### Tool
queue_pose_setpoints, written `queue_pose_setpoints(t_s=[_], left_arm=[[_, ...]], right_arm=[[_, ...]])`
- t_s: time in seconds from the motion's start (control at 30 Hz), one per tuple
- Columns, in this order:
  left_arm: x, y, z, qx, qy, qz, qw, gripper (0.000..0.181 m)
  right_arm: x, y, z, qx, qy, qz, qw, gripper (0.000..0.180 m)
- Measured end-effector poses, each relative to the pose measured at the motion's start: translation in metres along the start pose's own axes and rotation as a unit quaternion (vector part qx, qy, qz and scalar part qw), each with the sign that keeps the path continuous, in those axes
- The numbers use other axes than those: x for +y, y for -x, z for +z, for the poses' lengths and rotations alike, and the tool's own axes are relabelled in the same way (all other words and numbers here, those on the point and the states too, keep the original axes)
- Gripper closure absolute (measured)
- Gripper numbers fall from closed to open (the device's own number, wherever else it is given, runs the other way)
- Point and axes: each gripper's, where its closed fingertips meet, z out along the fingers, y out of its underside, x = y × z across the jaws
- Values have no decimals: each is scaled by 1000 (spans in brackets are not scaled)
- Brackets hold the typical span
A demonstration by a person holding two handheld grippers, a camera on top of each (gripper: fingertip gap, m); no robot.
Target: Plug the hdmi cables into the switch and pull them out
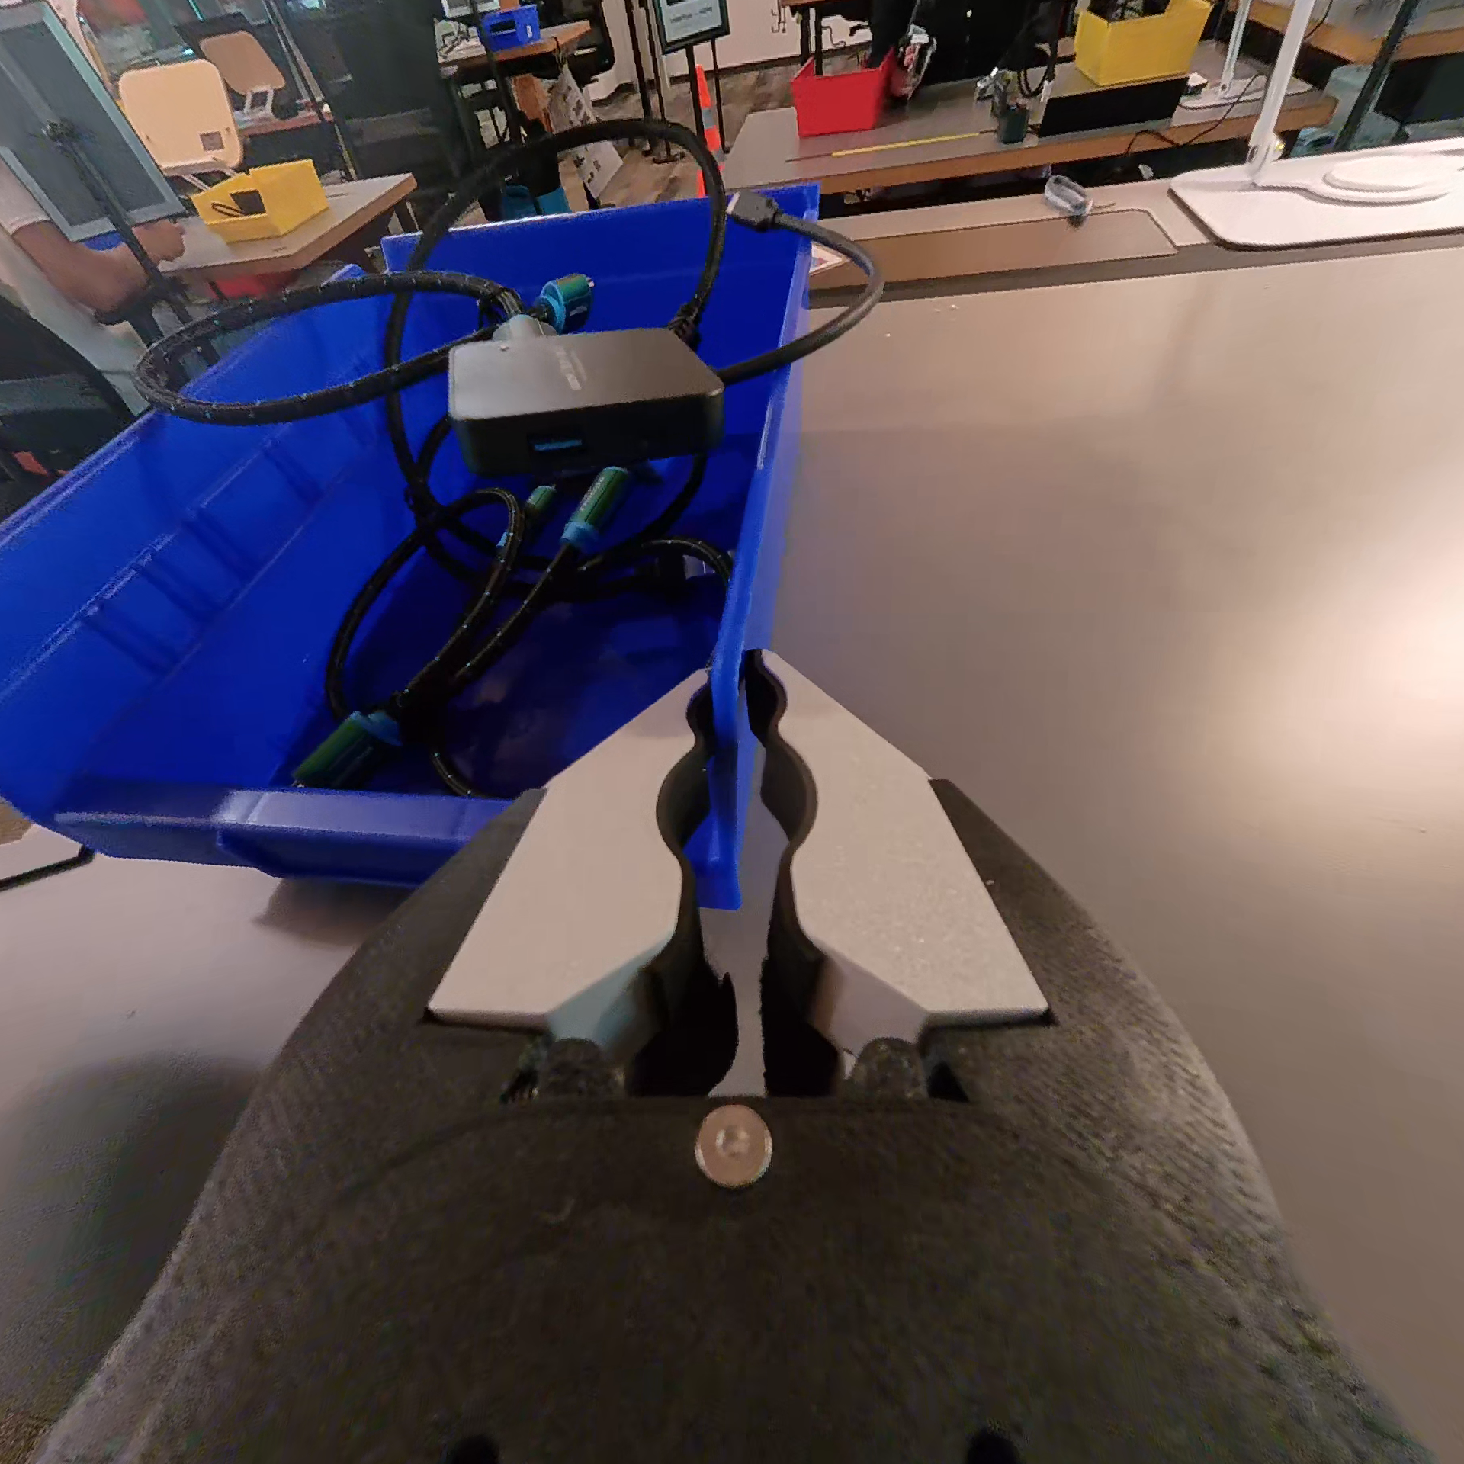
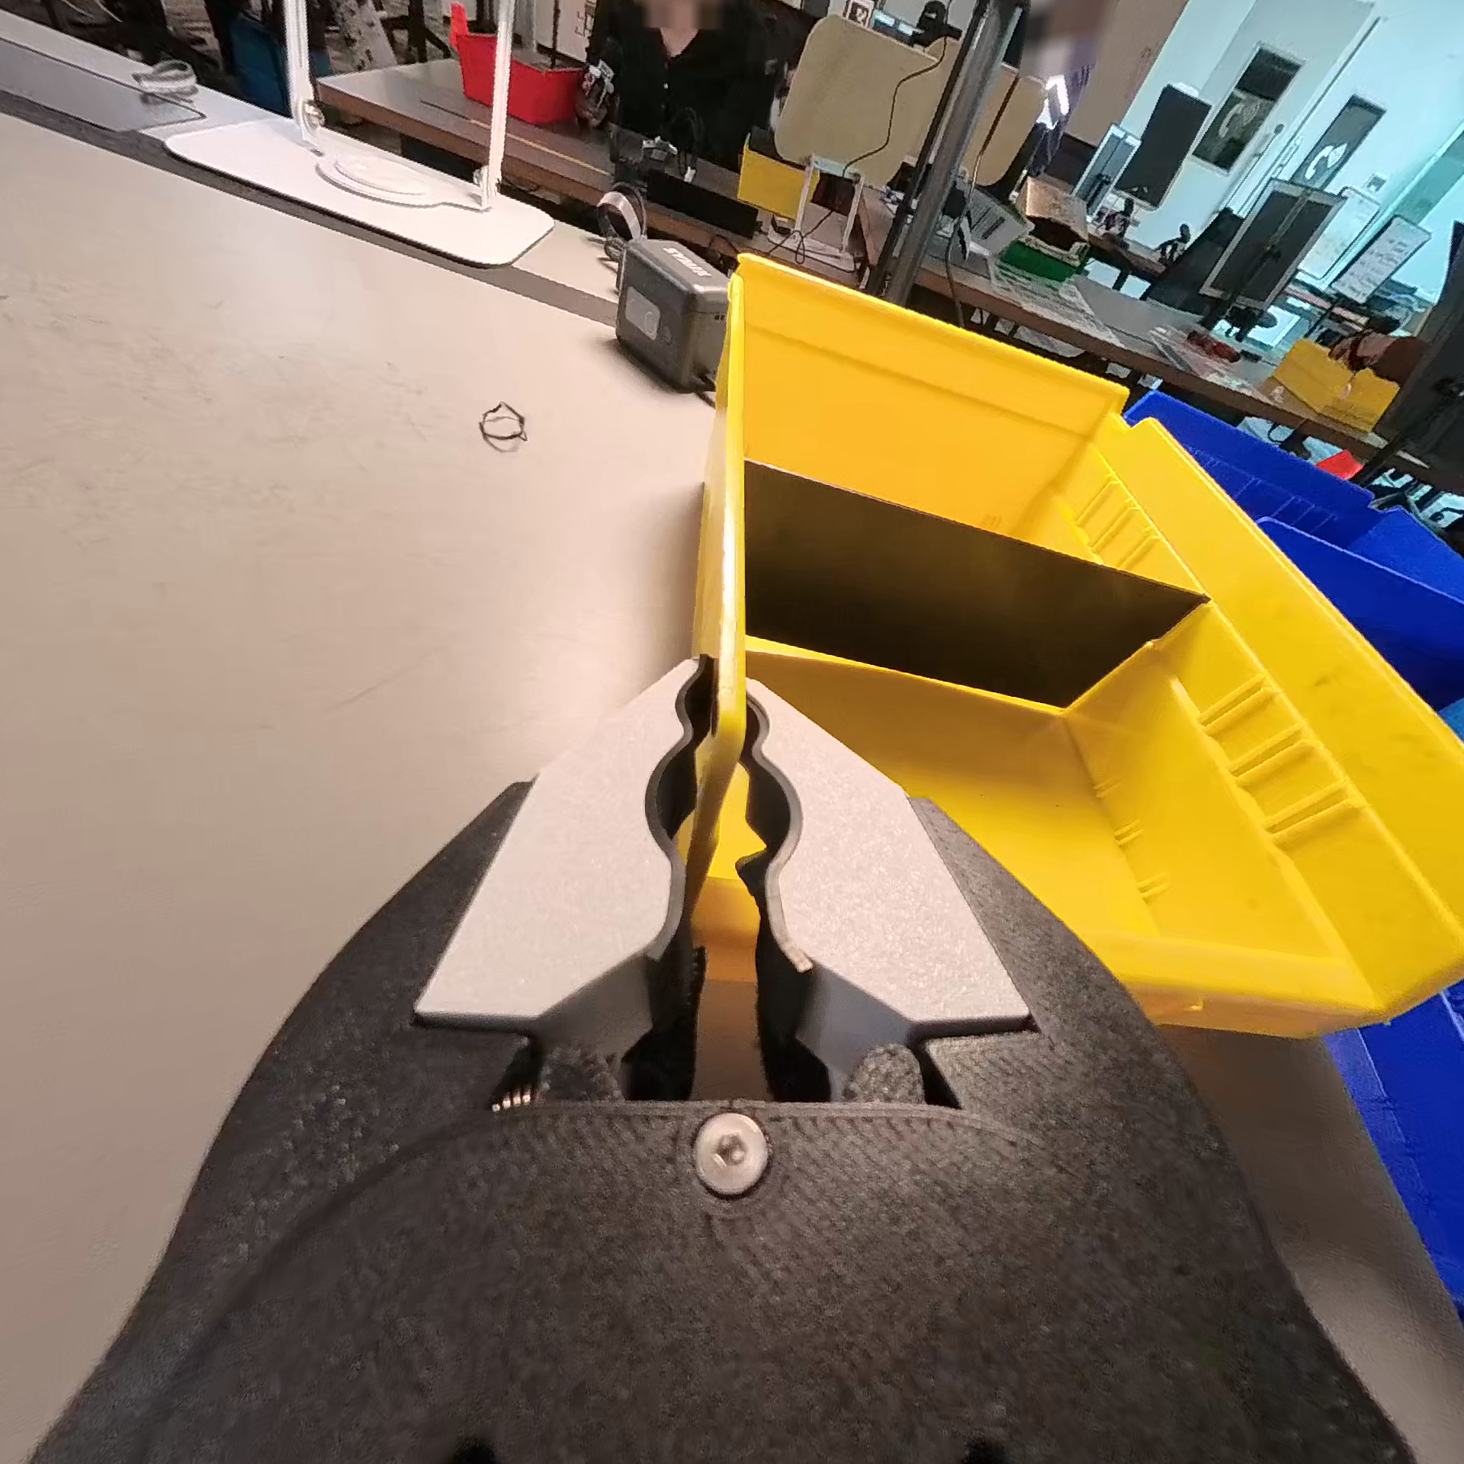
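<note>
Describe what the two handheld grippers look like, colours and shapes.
They look alike. The left gripper and the right gripper each have a rounded, rough-textured black body with a silver screw at its centre. Two matte grey fingers taper to a point, with black wavy, scalloped inner edges. No cables or markings show, and no hand or sleeve is in view.

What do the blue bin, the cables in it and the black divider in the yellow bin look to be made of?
Blue bin: glossy moulded plastic, judging by its ribbed walls and sheen. Cables: braided fabric sleeve, black flecked with blue. Divider: thin, smooth black sheet, probably plastic; its flat look leaves that open.
</note>
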Motion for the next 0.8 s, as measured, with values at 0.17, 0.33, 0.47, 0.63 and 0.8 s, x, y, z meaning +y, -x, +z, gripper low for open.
queue_pose_setpoints(t_s=[0.17,0.33,0.47,0.63,0.8], left_arm=[[0,3,3,21,6,6,1000,176],[0,8,5,27,7,3,1000,176],[2,3,-10,47,12,0,999,159],[-22,9,-48,70,-22,-42,996,143],[-58,37,-21,143,-29,-248,958,127]], right_arm=[[0,0,1,-6,1,3,1000,176],[0,-1,1,-13,1,4,1000,175],[1,2,-28,-25,-5,12,1000,163],[-15,30,-72,-72,-51,4,996,159],[-20,81,-57,-157,-43,11,987,159]])
